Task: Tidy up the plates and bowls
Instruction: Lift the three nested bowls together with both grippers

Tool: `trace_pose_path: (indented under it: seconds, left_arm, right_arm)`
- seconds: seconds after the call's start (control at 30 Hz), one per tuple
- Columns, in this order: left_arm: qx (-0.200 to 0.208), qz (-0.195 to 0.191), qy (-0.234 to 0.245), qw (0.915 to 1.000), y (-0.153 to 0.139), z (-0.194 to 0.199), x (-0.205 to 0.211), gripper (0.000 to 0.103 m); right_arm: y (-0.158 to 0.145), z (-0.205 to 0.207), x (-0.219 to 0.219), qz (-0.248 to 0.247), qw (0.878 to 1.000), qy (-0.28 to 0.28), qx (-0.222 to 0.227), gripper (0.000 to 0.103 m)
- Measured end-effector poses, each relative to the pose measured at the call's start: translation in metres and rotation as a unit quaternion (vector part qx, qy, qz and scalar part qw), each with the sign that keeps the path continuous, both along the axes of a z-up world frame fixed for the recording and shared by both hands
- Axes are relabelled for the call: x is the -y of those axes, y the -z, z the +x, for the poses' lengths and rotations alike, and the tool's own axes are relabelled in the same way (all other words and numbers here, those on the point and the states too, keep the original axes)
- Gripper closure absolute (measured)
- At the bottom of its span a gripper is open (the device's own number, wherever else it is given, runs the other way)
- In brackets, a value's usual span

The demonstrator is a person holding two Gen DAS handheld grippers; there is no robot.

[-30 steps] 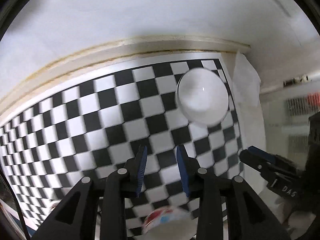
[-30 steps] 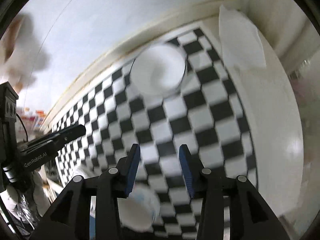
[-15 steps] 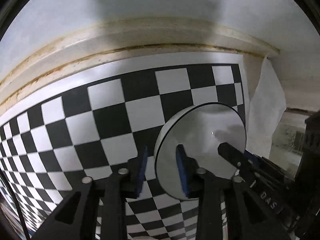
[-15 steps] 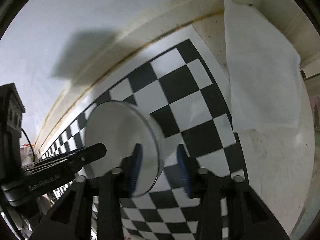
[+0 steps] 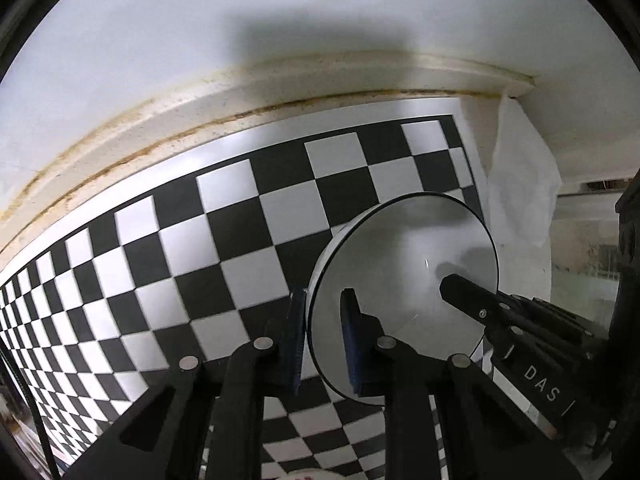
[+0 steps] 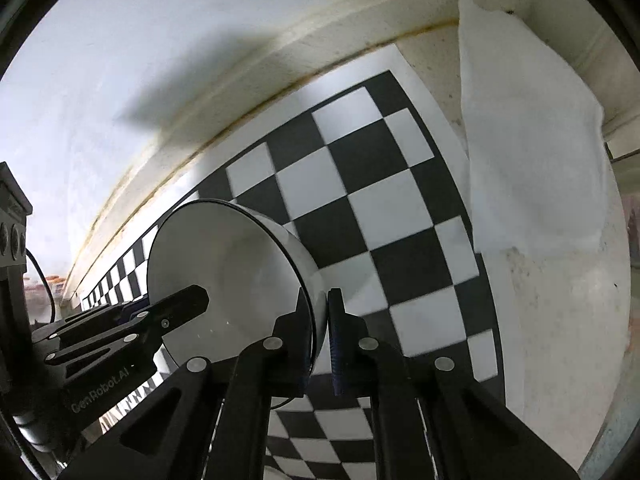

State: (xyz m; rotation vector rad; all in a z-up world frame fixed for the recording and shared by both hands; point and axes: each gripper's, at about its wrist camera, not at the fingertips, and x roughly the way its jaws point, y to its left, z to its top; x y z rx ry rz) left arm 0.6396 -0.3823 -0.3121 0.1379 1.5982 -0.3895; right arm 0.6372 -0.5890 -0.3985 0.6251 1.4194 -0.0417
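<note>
A white bowl (image 5: 404, 268) with a thin black rim sits on a black-and-white checkered mat (image 5: 192, 248) close to the wall. My left gripper (image 5: 323, 312) points straight down and is shut on the bowl's left rim, one pad inside and one outside. In the right wrist view the same bowl (image 6: 228, 268) lies left of centre. My right gripper (image 6: 319, 316) is shut on its right rim, with the wall of the bowl pinched between the pads. Each view shows the other gripper's black finger reaching into the bowl from the opposite side.
A crumpled white cloth (image 6: 528, 140) lies on the counter just right of the mat (image 6: 360, 208), against the corner. A stained ledge (image 5: 208, 92) and a white wall run behind the mat. The counter's pale bare surface (image 6: 552, 320) extends to the right.
Both grippers have come down and forward to the bowl, which now looks much larger. Their jaws, apart a second ago, have closed on opposite sides of its rim.
</note>
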Motion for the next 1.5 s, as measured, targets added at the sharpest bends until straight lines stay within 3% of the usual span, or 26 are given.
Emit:
trace_pose_path:
  seconds: [0.4,0.8,1.07,1.5]
  left_arm:
    - [0.06,-0.03,0.022,0.9975,-0.08,-0.069,-0.034,0.088]
    - [0.098,-0.036,0.031,0.9941,-0.129,-0.157,-0.09,0.088]
    - [0.084,-0.035,0.027,0.9954,-0.115,-0.201,-0.119,0.088]
    - [0.016,-0.01,0.029,0.9994,-0.047,-0.231,-0.129,0.088]
  right_arm:
    - [-0.077,-0.07,-0.038,-0.015,0.998,-0.007,0.056,0.094]
    - [-0.128,-0.166,-0.089,-0.024,0.995,-0.031,0.087,0.094]
    - [-0.126,-0.219,-0.124,-0.021,0.995,-0.043,0.084,0.094]
    - [-0.059,-0.252,-0.147,-0.019,0.998,-0.052,0.019,0.094]
